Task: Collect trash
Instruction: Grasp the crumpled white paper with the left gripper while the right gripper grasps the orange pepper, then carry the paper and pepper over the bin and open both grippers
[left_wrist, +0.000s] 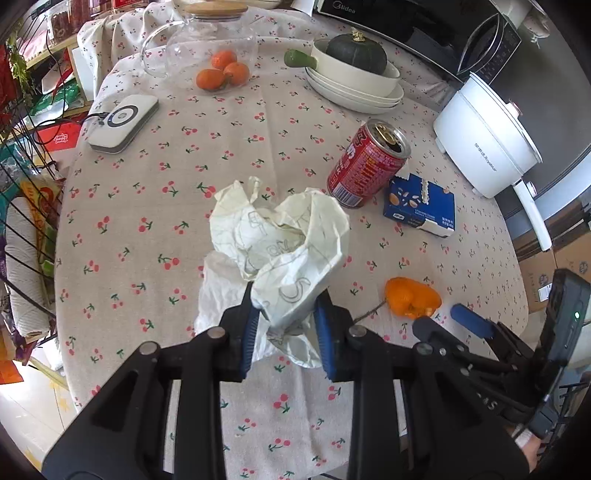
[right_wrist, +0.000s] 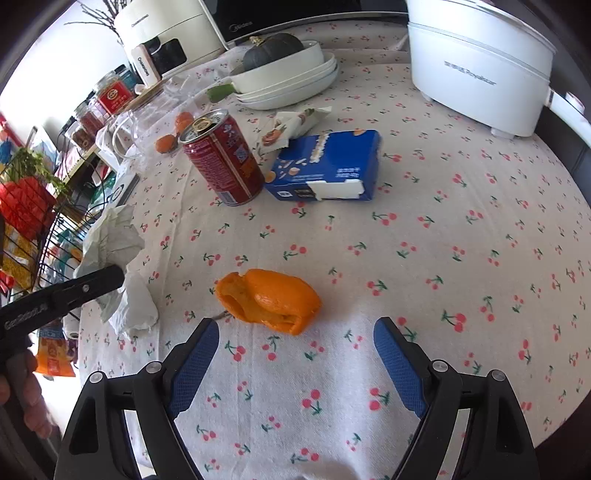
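Observation:
My left gripper (left_wrist: 286, 310) is shut on a crumpled white paper wrapper (left_wrist: 284, 236) with a white tissue (left_wrist: 218, 295) bunched under it; the bundle also shows in the right wrist view (right_wrist: 114, 258). My right gripper (right_wrist: 295, 328) is open and empty, just short of an orange peel (right_wrist: 269, 301) on the cherry-print tablecloth (right_wrist: 443, 258); the peel also shows in the left wrist view (left_wrist: 412, 297). Beyond stand an opened red can (right_wrist: 221, 158) and a torn blue carton (right_wrist: 327, 166). A printed snack wrapper (right_wrist: 291, 123) lies behind them.
White bowls holding a dark green squash (left_wrist: 356, 55) and a white electric pot (left_wrist: 487, 140) stand at the back right. A glass jug (left_wrist: 207, 48) with tangerines (left_wrist: 221, 72) and a white device (left_wrist: 123, 122) sit at the back left. A wire rack (left_wrist: 22, 206) stands left.

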